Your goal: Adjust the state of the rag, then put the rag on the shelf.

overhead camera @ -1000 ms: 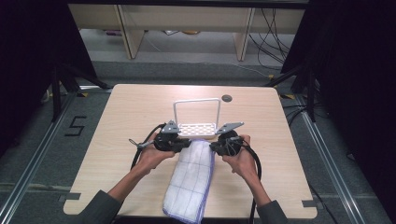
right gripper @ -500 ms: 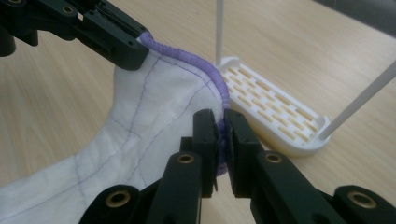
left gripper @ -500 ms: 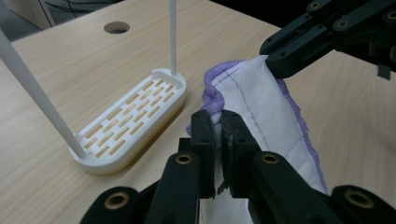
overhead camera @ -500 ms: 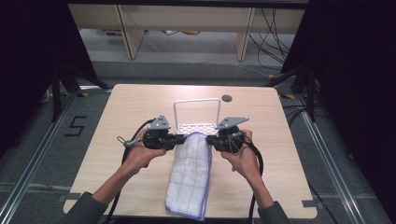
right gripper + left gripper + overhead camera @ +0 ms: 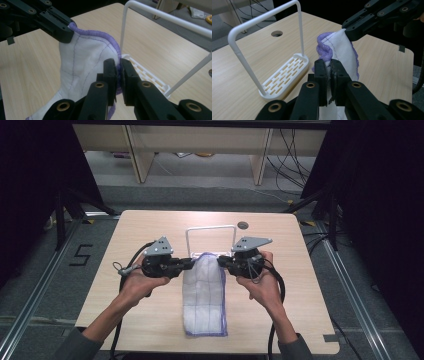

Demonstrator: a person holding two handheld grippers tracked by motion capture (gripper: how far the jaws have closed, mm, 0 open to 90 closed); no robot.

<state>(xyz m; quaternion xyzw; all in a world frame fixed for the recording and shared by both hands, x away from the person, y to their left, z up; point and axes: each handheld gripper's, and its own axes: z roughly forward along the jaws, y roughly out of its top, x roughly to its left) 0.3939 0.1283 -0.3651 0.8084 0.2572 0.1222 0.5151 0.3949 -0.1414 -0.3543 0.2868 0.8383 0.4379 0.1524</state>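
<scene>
A white cloth with a purple hem [image 5: 204, 295] hangs between my two grippers above the wooden table [image 5: 300, 285]; its lower end trails toward the front edge. My left gripper [image 5: 189, 264] is shut on the cloth's top left corner [image 5: 329, 53]. My right gripper [image 5: 220, 262] is shut on the top right corner [image 5: 117, 62]. Just behind the cloth stands a white rack with a tall hoop [image 5: 210, 229], its slotted base [image 5: 284, 80] resting on the table. In each gripper view the other gripper pinches the far corner of the cloth.
A round cable hole [image 5: 243, 225] sits in the table behind the rack. Dark curtains flank both sides, and a metal rail [image 5: 345, 285] runs along the floor right of the table. Shelving [image 5: 200, 140] stands beyond the far edge.
Both hands have risen with the cloth, lifting its upper end off the table so that it now hangs between the grippers. The jaws have stayed closed on the corners.
</scene>
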